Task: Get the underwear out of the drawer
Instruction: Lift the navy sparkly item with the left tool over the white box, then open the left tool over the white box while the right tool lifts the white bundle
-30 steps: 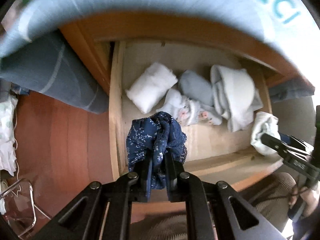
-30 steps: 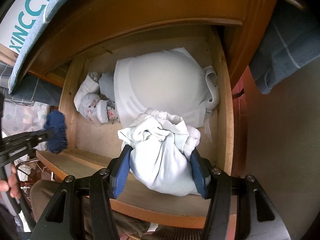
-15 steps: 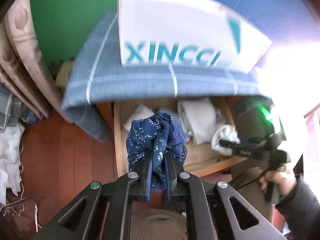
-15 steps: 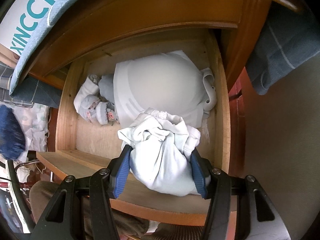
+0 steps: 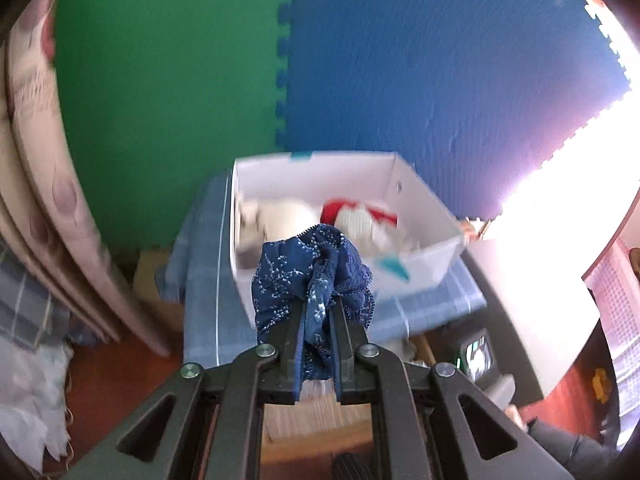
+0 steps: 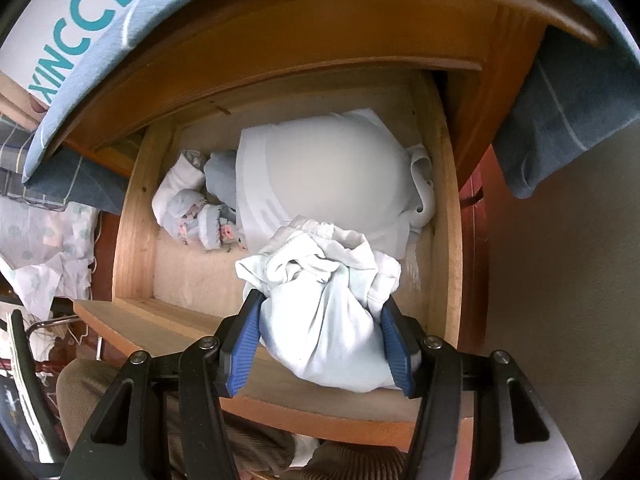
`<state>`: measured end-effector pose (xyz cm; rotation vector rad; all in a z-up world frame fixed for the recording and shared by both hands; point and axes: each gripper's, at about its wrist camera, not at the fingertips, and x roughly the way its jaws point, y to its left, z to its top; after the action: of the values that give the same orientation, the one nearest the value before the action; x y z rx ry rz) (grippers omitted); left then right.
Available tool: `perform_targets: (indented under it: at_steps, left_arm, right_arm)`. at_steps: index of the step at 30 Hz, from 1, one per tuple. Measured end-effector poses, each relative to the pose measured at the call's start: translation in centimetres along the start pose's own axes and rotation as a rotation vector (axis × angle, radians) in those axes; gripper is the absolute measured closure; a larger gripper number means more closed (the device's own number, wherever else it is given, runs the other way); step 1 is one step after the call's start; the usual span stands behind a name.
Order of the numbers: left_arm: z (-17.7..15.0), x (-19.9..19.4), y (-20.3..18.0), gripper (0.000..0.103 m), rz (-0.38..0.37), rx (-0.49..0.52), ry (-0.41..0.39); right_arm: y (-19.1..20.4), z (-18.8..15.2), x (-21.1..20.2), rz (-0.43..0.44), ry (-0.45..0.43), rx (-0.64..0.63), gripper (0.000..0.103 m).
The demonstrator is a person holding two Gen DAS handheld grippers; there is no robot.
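Left wrist view: left gripper (image 5: 318, 312) clamped on navy underwear (image 5: 310, 276), held clear of the drawer, white box (image 5: 420, 200) at 12 o'clock. Right wrist view: right gripper (image 6: 320, 344) clamped on pale bundle (image 6: 324, 320) above the drawer (image 6: 132, 232) front; white and patterned garments (image 6: 320, 176) remain inside at 12 o'clock. Judged partly done.

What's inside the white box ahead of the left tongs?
The white box holds white fabric and a red-and-white item. The navy underwear in the left tongs hides its near part.

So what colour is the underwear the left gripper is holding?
Dark navy underwear with a small white speckled print and lace edge, clearest in the left wrist view.
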<state>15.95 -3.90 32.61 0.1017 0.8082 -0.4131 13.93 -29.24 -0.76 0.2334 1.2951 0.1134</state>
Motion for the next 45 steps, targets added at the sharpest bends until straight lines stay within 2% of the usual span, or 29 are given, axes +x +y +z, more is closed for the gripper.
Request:
perform_targets:
  at_steps: [3,8,15,19,28,33,38,40,42,45]
  left_arm:
    - [2.8,0.6,-0.7,0.093,-0.011,0.011,-0.034]
    - [6.5,3.1,-2.1,0.093,-0.021,0.010,-0.046]
    - [8.3,9.4,-4.5,0.093,-0.033,-0.006,0.001]
    - [7.9,13.2,-5.1,0.093,-0.017,-0.007,0.055]
    - [5.7,17.9,-4.5,0.093,0.022,-0.030,0.146]
    - [4.6,19.3,-3.7,0.093,0.028,-0.058,0.174]
    - [4.3,18.7,-4.0,0.090,0.027,-0.052,0.160]
    - [4.3,18.6,-4.0,0.083,0.029,-0.052,0.153]
    - [4.2,18.0,-4.0,0.069,0.027,-0.052,0.139]
    - [4.2,17.0,-4.4,0.059,0.041,-0.033,0.111]
  right_arm:
    - [0.2,0.0,-0.4,-0.007,-0.020,-0.011,0.050]
    - [-0.2,0.0,-0.6,0.020,-0.030,0.009,0.050]
    - [-0.4,0.0,-0.9,0.030,-0.037,0.012,0.050]
    - [-0.7,0.0,-1.0,0.047,-0.039,0.019,0.050]
    - [-0.8,0.2,-0.8,0.074,-0.027,0.030,0.050]
    - [-0.8,0.2,-0.8,0.075,-0.028,0.033,0.050]
    - [-0.9,0.2,-0.7,0.075,-0.024,0.033,0.050]
    - [-0.8,0.1,-0.8,0.070,-0.021,0.032,0.050]
    - [-0.7,0.1,-0.9,0.066,-0.020,0.030,0.050]
    - [-0.6,0.1,-0.9,0.058,-0.017,0.024,0.050]
